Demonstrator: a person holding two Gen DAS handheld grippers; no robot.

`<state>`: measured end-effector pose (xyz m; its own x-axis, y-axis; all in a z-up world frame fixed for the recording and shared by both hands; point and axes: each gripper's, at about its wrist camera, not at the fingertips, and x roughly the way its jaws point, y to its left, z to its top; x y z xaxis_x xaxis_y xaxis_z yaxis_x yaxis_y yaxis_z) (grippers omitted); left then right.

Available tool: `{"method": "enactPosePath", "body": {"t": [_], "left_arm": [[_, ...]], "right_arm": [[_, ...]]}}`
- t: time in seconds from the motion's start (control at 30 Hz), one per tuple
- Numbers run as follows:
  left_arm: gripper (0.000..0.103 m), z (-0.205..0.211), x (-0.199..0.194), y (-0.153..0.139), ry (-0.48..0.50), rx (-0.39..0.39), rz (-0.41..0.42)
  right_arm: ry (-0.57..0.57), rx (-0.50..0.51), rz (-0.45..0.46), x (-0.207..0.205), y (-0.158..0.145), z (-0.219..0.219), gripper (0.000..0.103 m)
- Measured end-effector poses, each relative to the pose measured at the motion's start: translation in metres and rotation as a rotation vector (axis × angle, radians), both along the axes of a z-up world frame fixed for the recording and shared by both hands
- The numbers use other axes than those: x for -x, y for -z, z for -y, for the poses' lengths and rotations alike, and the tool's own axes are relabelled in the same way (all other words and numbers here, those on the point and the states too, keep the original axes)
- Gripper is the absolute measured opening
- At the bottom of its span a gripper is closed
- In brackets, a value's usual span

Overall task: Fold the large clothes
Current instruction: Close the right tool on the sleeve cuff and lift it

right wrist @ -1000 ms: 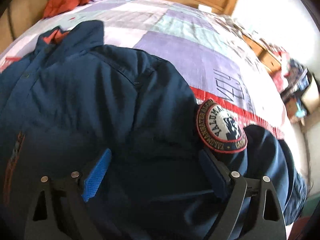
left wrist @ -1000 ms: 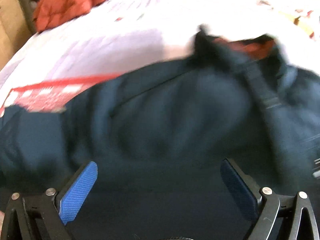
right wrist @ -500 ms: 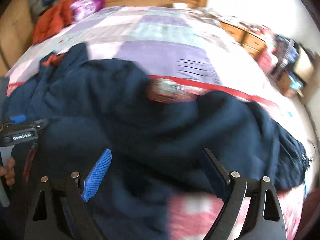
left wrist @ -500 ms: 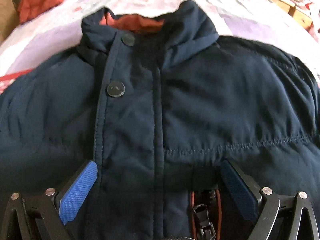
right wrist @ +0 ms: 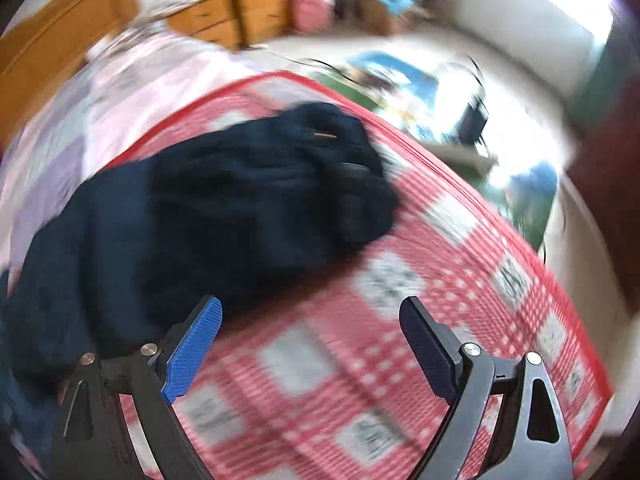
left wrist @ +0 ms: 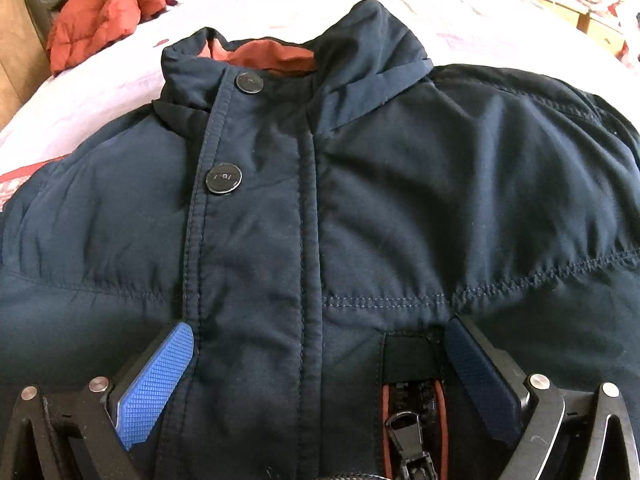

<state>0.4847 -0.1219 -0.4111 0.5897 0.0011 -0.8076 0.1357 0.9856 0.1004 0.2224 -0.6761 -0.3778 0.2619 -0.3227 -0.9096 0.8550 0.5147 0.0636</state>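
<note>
The dark jacket [left wrist: 400, 200] lies front-up on the bed [left wrist: 100, 92], its collar ahead of the left tool [left wrist: 316, 364], which hovers wide and empty over the buttoned front. The right tool [right wrist: 310, 344], also wide and empty, points at the sleeve [right wrist: 240, 200] sprawled ahead and to its left on the red checked cover [right wrist: 400, 320]. This looks like the sleeve-folding step: next, the right tool needs to pinch the cuff and carry it across the chest.
</note>
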Motion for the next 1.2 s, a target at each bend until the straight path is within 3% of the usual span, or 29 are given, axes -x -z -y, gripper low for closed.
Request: {"method": "enactPosePath", "body": {"t": [0.2,0.37,0.47,0.53,0.6,0.67,0.73,0.77,0.8,0.87,0.93,1.0,1.07,1.13,1.2], "left_arm": [[0.103,0.001,0.002,0.001,-0.002,-0.008,0.018],[0.103,0.002,0.005,0.000,-0.001,-0.011,0.024],[0.103,0.004,0.007,-0.001,-0.001,-0.015,0.029],[0.103,0.003,0.006,-0.001,-0.003,-0.014,0.028],[0.103,0.003,0.006,-0.001,-0.003,-0.014,0.028],[0.103,0.003,0.006,-0.001,-0.003,-0.014,0.028],[0.103,0.003,0.006,0.000,-0.003,-0.014,0.029],[0.103,0.003,0.006,0.000,-0.003,-0.014,0.029],[0.103,0.003,0.005,0.000,-0.004,-0.015,0.029],[0.103,0.004,0.006,-0.001,-0.004,-0.018,0.030],[0.103,0.005,0.006,-0.001,-0.005,-0.022,0.031],[0.103,0.006,0.005,-0.002,-0.002,-0.023,0.032],[0.103,0.008,0.005,-0.002,0.000,-0.032,0.034],[0.103,0.008,0.005,-0.003,-0.001,-0.037,0.035],[0.103,0.008,0.004,-0.003,-0.002,-0.037,0.033]], "right_arm": [[0.050,-0.115,0.059,0.010,0.020,0.033,0.093],[0.061,-0.109,0.072,-0.012,0.028,0.035,0.098],[0.004,-0.147,0.184,-0.032,0.025,0.030,0.098],[-0.032,-0.183,0.204,-0.043,0.028,0.024,0.098],[0.002,-0.195,0.205,-0.049,0.032,0.025,0.099],[0.078,-0.205,0.262,-0.044,0.033,0.033,0.098],[0.183,-0.239,0.348,-0.033,0.036,0.043,0.093],[0.235,-0.257,0.354,-0.029,0.037,0.047,0.077],[0.261,-0.269,0.347,-0.028,0.036,0.049,0.050],[0.230,-0.274,0.342,-0.031,0.027,0.052,0.026],[0.117,-0.164,0.281,-0.040,0.000,0.051,0.020],[0.082,-0.046,0.223,-0.040,-0.022,0.058,0.017],[0.089,-0.044,0.241,-0.032,-0.031,0.072,0.017],[0.030,0.012,0.143,-0.044,-0.034,0.067,0.016],[0.047,0.029,0.137,-0.044,-0.036,0.064,0.016]]}}
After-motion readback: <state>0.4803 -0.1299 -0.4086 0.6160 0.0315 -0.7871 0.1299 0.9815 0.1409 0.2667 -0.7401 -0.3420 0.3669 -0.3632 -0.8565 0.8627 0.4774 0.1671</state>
